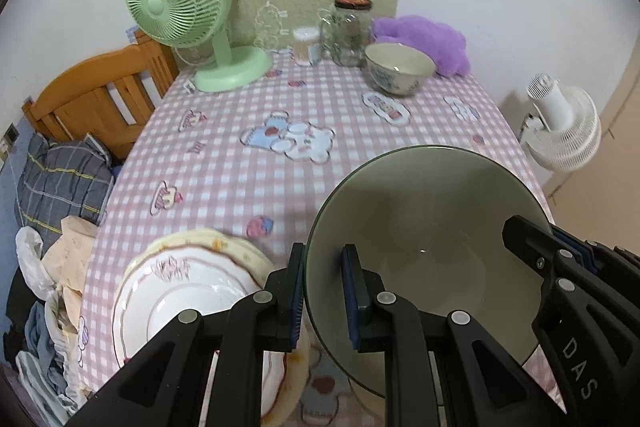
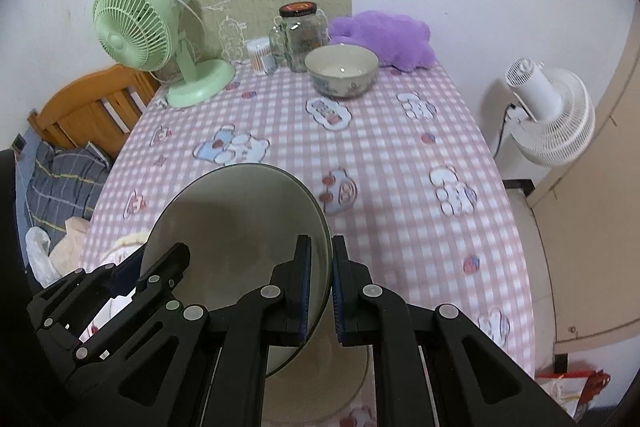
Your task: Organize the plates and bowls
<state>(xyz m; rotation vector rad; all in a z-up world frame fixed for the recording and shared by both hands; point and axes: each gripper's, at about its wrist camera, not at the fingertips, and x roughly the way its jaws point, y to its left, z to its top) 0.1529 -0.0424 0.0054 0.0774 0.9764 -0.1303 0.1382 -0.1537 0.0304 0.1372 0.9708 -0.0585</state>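
A large grey-green bowl (image 1: 424,239) hangs above the pink checked table (image 1: 240,115), held from both sides. My left gripper (image 1: 324,291) is shut on its left rim, one pad inside and one outside. My right gripper (image 2: 331,283) is shut on the opposite rim of the large bowl (image 2: 236,227); the right gripper (image 1: 556,259) also shows in the left wrist view. A stack of white plates (image 1: 188,291) with pink trim lies at the table's near left edge, below the left gripper. A small flower-patterned bowl (image 1: 398,69) stands far back; the same small bowl (image 2: 342,69) appears in the right wrist view.
At the back stand a green desk fan (image 1: 188,7), a glass jar (image 1: 352,31) with a dark lid, a cotton-swab tub (image 1: 306,45) and a purple plush (image 1: 432,43). A wooden chair (image 1: 100,95) and piled clothes sit left of the table; a white floor fan (image 2: 548,115) stands right.
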